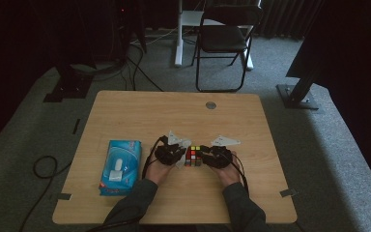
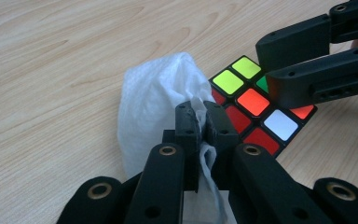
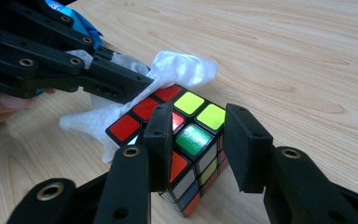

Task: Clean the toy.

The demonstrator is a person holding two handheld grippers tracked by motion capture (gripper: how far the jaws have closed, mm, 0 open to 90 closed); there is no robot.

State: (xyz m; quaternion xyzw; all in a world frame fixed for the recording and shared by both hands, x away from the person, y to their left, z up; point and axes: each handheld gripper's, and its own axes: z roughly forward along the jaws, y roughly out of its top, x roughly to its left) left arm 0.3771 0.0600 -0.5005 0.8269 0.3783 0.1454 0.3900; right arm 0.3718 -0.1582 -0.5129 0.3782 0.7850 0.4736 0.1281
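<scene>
Wiping a puzzle cube [image 1: 193, 156] with a white wipe [image 2: 156, 100], near-centre of the wooden table [image 1: 140, 108], between the two hands.

Left gripper [image 2: 204, 122]: jaws standing closed almost fully, pinching a fold of the wipe; the rest of the sheet bunching up ahead of the tips and pressing against the cube's left face.

Right gripper [image 3: 198, 140]: jaws straddling the cube's near right corner, one pad lying against a side face, the other looking just off or barely touching the opposite side. Cannot tell from the right gripper view whether both pads are pressing; treating the hold as loose bracing, not a firm clamp.

Cube sitting flat on the table, top face showing red, yellow-green, green and white tiles. Blue wipes packet [image 1: 121, 166] lying well to the left, clear of the work.

Risks from here, judging by the present layout:
- Cube sliding or rotating toward the right under wipe pressure, caused by the right pads not seating squarely on opposite faces.
- A cube layer twisting instead of holding rigid, caused by gripping across a corner.
- Wipe slipping out of the left jaws, caused by only a thin fold being pinched.
- Wipe snagging under the cube's edge and dragging it along.
- The two grippers' tips colliding, working so close over the top face.
</scene>
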